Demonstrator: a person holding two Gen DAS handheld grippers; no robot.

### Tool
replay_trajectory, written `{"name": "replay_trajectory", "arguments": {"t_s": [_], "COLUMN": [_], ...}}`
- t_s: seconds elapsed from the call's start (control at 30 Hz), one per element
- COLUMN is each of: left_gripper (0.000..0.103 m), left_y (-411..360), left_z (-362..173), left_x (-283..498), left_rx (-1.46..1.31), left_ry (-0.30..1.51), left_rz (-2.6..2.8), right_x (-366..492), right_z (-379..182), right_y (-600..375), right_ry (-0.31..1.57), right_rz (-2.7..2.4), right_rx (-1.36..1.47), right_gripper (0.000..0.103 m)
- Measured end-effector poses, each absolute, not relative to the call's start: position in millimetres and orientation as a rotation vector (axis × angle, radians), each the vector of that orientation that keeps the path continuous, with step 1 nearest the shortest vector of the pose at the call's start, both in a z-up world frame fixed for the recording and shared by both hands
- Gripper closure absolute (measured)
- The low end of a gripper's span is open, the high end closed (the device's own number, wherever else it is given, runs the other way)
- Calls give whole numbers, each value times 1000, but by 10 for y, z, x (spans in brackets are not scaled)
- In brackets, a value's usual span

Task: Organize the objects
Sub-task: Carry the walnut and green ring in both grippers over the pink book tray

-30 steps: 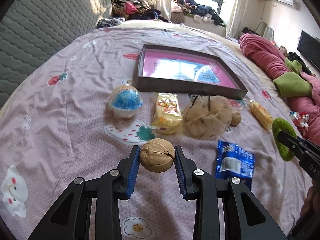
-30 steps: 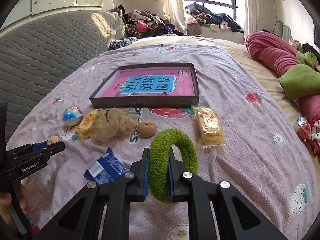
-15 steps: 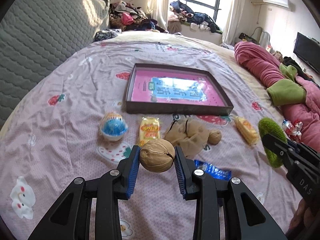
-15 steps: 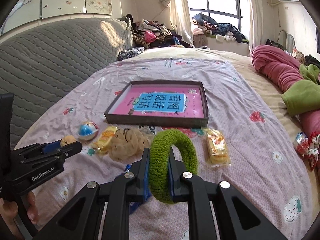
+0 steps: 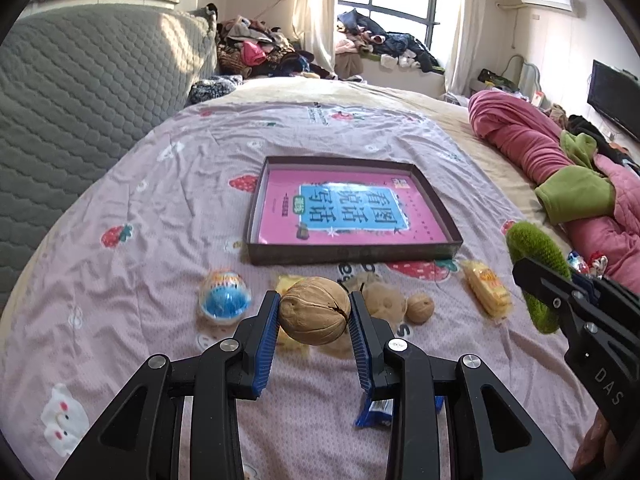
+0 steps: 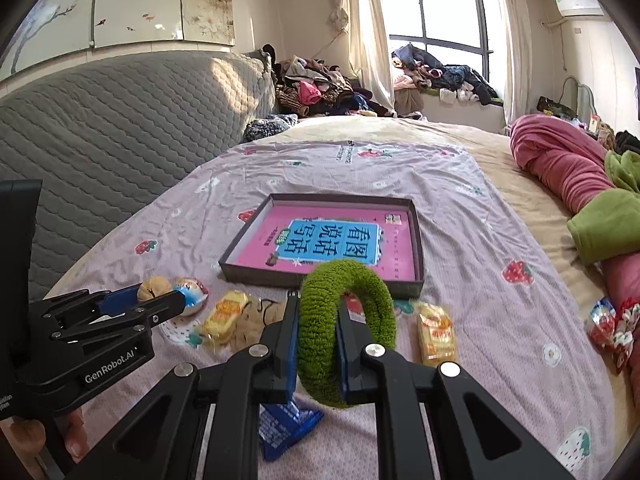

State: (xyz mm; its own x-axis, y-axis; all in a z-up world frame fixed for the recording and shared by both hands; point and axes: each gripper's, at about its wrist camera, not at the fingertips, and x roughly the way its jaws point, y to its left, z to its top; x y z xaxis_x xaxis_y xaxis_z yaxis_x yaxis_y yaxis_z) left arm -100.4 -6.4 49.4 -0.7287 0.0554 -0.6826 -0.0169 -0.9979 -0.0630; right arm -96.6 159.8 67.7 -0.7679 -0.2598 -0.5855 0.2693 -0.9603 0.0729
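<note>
- Left gripper (image 5: 314, 310): closed on a walnut (image 5: 314, 311), pinched between both blue pads. The nut is clear of the bedsheet (image 5: 120, 300) and has risen over the last second; in the left wrist view the items below have shrunk and dropped lower in frame.
- Right gripper (image 6: 318, 334): closed on a green fuzzy ring (image 6: 344, 320), the pads squeezing 1 side of the loop, which stands upright. It too has lifted off the bed in step with the left.
- Target, by judgement: the shallow dark tray (image 5: 352, 254) with a pink printed sheet on its floor, lying at 12 o'clock from both held items, well apart and holding nothing else.
- Left on the bedsheet: a blue-and-white capsule toy (image 5: 225, 296) at 10 o'clock from the walnut, a second walnut (image 5: 420, 308) at 3 o'clock, a tan mesh pouch (image 5: 386, 300) just beside it, a yellow snack packet (image 5: 486, 288) at 2 o'clock, a blue wrapper (image 6: 286, 426) at 6 o'clock of the ring.
- Finding: both pickups appear complete and secure; the carry to the tray is the step in hand, with most items not yet sorted.
</note>
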Motion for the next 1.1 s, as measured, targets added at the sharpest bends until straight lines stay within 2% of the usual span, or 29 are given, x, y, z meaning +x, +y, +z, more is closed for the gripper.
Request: {"name": "replay_trajectory", "arguments": {"t_s": [0.27,0.7,1.1], "left_gripper": [68,68,68], "left_y": [-28,45,118], "left_z": [661,1238,1537], "left_x": [-1211,-1821,-2538], "left_rx": [-1112,-1007,-960], "left_ry": [-75,-46,-46], "left_rz": [2902,2953,2958], "right_x": [-1139,-1524,-2213], "right_z": [946,1452,1813], "right_y": [1539,1543,1580], "right_ry": [65,123,144], "right_rz": [-2722,-2745,-2764], "right_rx": [831,715,656], "right_gripper": [88,88,88]}}
